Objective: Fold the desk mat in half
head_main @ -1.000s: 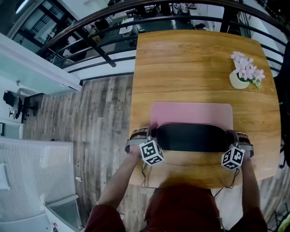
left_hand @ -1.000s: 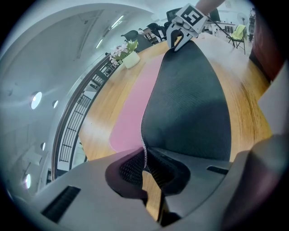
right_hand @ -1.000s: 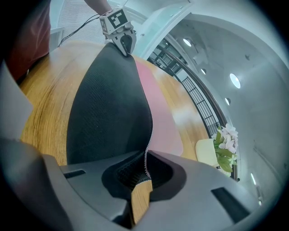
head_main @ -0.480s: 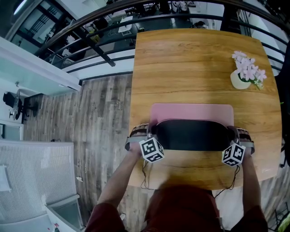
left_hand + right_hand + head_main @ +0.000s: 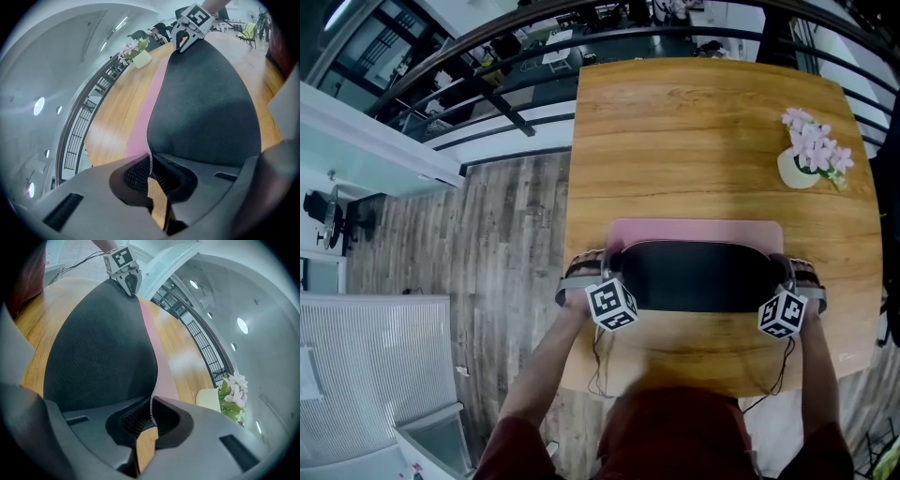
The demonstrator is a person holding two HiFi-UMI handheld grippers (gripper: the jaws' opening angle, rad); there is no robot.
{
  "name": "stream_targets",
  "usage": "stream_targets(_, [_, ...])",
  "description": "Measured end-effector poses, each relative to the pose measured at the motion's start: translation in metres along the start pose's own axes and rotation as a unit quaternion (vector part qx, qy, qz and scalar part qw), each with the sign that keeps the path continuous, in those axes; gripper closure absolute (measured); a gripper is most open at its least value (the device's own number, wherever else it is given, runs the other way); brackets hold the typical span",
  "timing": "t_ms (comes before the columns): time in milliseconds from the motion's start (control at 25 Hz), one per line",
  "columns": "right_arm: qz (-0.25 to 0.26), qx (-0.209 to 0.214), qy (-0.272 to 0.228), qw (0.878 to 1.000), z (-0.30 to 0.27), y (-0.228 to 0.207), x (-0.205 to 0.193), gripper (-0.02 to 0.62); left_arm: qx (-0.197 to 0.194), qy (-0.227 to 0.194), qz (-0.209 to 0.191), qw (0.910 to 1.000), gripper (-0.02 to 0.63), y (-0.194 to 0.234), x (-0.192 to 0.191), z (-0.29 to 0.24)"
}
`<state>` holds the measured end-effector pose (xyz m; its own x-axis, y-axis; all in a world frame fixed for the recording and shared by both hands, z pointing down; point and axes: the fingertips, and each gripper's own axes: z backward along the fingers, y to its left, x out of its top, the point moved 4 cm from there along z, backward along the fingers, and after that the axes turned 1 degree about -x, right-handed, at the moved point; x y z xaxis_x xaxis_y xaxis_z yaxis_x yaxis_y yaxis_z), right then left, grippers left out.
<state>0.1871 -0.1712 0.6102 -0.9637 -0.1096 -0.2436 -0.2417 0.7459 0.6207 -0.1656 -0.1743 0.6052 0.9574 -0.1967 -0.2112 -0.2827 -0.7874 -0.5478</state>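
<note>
Far left in the head view: plank floor (image 5: pixel 511 234), right beside a wooden table (image 5: pixel 703 112). Beyond the table's far edge, a dark railing (image 5: pixel 534 28).

On the table's near half: the mat (image 5: pixel 694 232). Pink face up along a flat strip at the far side; near edge raised off the wood and curled over toward that strip, black underside showing from corner to corner.

At the mat's near-left corner: left gripper (image 5: pixel 615 267), marker cube (image 5: pixel 611 307) toward the person. In the left gripper view, fingers (image 5: pixel 93 206) nearly together, pinched on the mat's stitched edge, a sliver of bare wood visible just under them. From there, black mesh bulging away along the view, with the pink face and the table to its left.

At the near-right corner: right gripper (image 5: pixel 780 272), level with the left one and angled down alike, its own cube just behind it. In the right gripper view, fingers (image 5: pixel 201 441) likewise narrow, clamped on the same stitched edge. Black mesh to the left of the seam, pink to the right, wood below the grip.

Far right on the table: a cream vase (image 5: pixel 795 169) of pale pink flowers, well apart from the mat and beyond its far edge. Seen also at the right of the right gripper view, upright.
</note>
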Motion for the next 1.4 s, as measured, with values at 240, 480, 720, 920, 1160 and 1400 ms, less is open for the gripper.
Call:
stream_targets(240, [0.0,-0.006,0.003,1.0,-0.012,-0.015,0.001,0.568,0.004,-0.002,-0.003,1.0,0.572,0.015,0.005,-0.012])
stream_targets(480, [0.004,-0.009,0.005,1.0,-0.027,-0.03,0.005,0.568,0.009,-0.001,-0.003,1.0,0.572,0.029,0.007,-0.024])
stream_targets(720, [0.004,-0.011,0.006,1.0,-0.038,-0.04,0.006,0.567,0.01,-0.001,-0.001,1.0,0.572,0.042,0.009,-0.034])
stream_targets(920, [0.003,-0.013,0.003,1.0,-0.041,-0.043,0.007,0.565,0.009,-0.001,-0.004,1.0,0.569,0.044,0.009,-0.037])
stream_targets(1160, [-0.008,-0.032,-0.005,0.999,-0.04,-0.047,0.008,0.52,0.026,-0.001,0.006,0.9996,0.538,0.047,0.008,-0.036])
stream_targets(1400, [-0.026,-0.034,-0.003,0.999,-0.038,-0.052,0.006,0.495,0.039,0.003,0.021,0.999,0.522,0.05,0.009,-0.033])
